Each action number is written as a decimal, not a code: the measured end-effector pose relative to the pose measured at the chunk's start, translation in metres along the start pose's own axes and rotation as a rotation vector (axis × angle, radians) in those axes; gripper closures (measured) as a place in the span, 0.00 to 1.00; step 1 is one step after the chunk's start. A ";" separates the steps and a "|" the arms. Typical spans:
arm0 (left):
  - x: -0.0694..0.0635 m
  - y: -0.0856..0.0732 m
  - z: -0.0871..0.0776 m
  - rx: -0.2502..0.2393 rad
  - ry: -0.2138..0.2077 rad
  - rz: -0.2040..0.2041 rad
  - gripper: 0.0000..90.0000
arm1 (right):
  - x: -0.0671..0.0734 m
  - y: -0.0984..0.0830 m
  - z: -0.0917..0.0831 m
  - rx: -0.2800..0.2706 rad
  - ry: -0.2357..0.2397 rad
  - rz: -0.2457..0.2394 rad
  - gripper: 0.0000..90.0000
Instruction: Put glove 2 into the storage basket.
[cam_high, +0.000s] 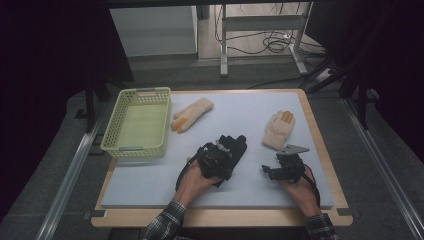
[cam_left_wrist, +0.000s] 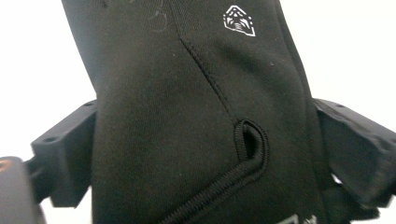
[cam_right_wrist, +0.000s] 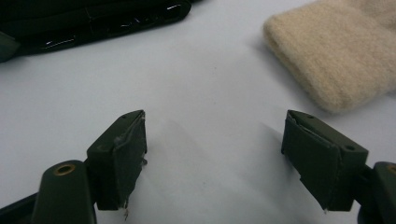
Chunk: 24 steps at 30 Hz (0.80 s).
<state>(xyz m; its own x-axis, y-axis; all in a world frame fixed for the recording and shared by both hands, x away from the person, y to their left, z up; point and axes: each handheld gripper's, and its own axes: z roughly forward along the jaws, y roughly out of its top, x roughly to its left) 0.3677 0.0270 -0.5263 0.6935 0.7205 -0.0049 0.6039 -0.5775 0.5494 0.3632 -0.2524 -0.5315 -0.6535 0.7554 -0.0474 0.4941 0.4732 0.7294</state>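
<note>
A black glove (cam_high: 235, 142) lies mid-table on the white mat. My left gripper (cam_high: 226, 151) is down over it. In the left gripper view the glove (cam_left_wrist: 187, 93) spans the whole gap of that gripper (cam_left_wrist: 205, 154); its edges reach both jaws, and the cloth lies flat, unpinched. My right gripper (cam_high: 272, 170) rests low over bare mat to the right, open and empty (cam_right_wrist: 215, 154). A cream knitted glove (cam_high: 279, 129) with orange fingertips lies just beyond it, its cuff (cam_right_wrist: 336, 56) ahead to the right. A second cream glove (cam_high: 192, 114) lies near the basket.
A pale green plastic basket (cam_high: 112, 125) stands at the table's left side with nothing in it. The white mat (cam_high: 240, 107) covers most of the wooden table. Beyond the far edge are a metal frame's legs (cam_high: 223, 55) and cables on the floor.
</note>
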 end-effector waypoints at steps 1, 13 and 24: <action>-0.001 0.001 -0.001 0.010 0.000 0.001 0.11 | 0.000 0.000 0.000 0.000 0.000 -0.002 0.24; -0.001 0.007 -0.008 0.013 0.051 -0.002 0.72 | 0.000 0.000 0.000 -0.002 -0.002 -0.004 0.24; 0.006 0.005 -0.016 -0.037 0.028 -0.010 0.78 | 0.000 0.000 0.000 -0.002 -0.002 -0.005 0.24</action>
<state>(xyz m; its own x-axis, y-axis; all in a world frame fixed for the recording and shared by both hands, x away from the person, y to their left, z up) 0.3686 0.0345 -0.5104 0.6757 0.7371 0.0124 0.5956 -0.5557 0.5801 0.3628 -0.2522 -0.5318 -0.6547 0.7540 -0.0530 0.4895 0.4764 0.7303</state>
